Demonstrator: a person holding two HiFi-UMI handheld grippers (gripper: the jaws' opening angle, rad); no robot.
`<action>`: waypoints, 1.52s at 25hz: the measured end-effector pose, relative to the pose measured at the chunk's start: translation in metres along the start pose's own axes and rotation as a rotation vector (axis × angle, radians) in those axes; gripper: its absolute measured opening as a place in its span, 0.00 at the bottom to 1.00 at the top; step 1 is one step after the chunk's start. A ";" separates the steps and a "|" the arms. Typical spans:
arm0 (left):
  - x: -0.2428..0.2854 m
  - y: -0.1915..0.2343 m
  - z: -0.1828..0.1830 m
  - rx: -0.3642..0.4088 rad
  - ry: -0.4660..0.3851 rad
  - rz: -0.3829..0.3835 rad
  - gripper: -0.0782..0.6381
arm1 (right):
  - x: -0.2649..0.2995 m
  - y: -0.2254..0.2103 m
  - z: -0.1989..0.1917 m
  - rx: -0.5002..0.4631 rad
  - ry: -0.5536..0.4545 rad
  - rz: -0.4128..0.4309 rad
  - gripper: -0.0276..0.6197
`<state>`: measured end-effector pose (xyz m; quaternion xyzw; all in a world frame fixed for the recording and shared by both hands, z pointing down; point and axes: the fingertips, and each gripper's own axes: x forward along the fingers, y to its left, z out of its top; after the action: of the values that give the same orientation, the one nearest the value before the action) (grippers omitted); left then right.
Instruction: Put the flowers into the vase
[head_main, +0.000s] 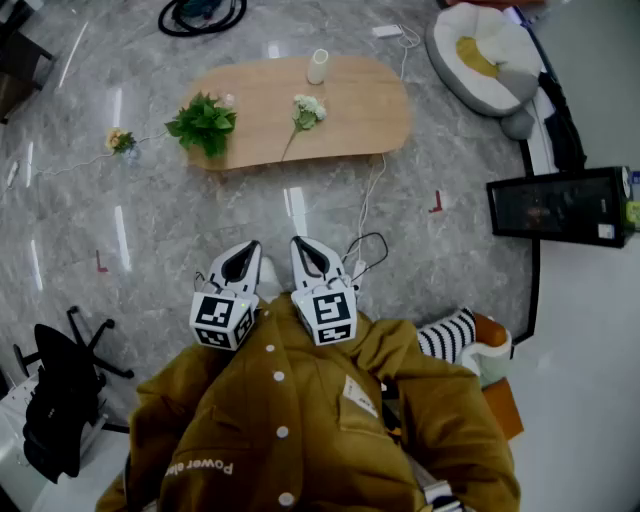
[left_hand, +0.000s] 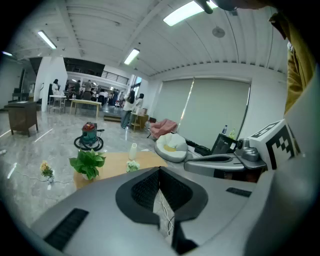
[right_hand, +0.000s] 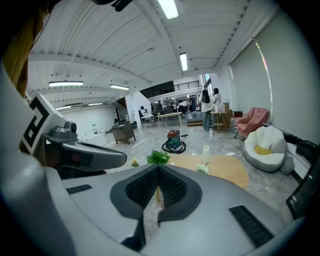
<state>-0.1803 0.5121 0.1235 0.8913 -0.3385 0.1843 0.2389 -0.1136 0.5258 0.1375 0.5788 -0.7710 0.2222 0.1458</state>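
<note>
A slim white vase (head_main: 318, 66) stands upright at the far edge of a low wooden table (head_main: 360, 110). A white flower stem (head_main: 305, 112) lies on the tabletop in front of it, and a green leafy bunch (head_main: 204, 123) sits at the table's left end. Another small flower (head_main: 121, 141) lies on the floor left of the table. My left gripper (head_main: 245, 250) and right gripper (head_main: 303, 245) are side by side close to my chest, well short of the table, both shut and empty. The left gripper view shows the vase (left_hand: 133, 151) and the white flower (left_hand: 132, 166) beyond the shut jaws.
A white bean bag (head_main: 487, 55) lies at the far right, a dark screen (head_main: 560, 205) to the right, and a black chair (head_main: 60, 385) at my near left. A white cable (head_main: 365, 210) runs across the marble floor. A red vacuum (left_hand: 90, 136) stands behind the table.
</note>
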 end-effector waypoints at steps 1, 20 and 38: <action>0.005 0.000 -0.002 0.011 -0.004 -0.004 0.12 | 0.003 -0.003 -0.001 0.001 -0.005 0.003 0.05; 0.057 -0.065 -0.007 0.026 0.060 -0.004 0.12 | -0.028 -0.063 -0.001 0.089 -0.082 0.082 0.05; 0.138 -0.112 -0.005 0.070 0.139 0.000 0.12 | -0.029 -0.171 -0.016 0.242 -0.071 0.050 0.05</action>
<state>-0.0064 0.5173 0.1617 0.8841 -0.3145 0.2575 0.2304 0.0578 0.5187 0.1671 0.5804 -0.7572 0.2966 0.0419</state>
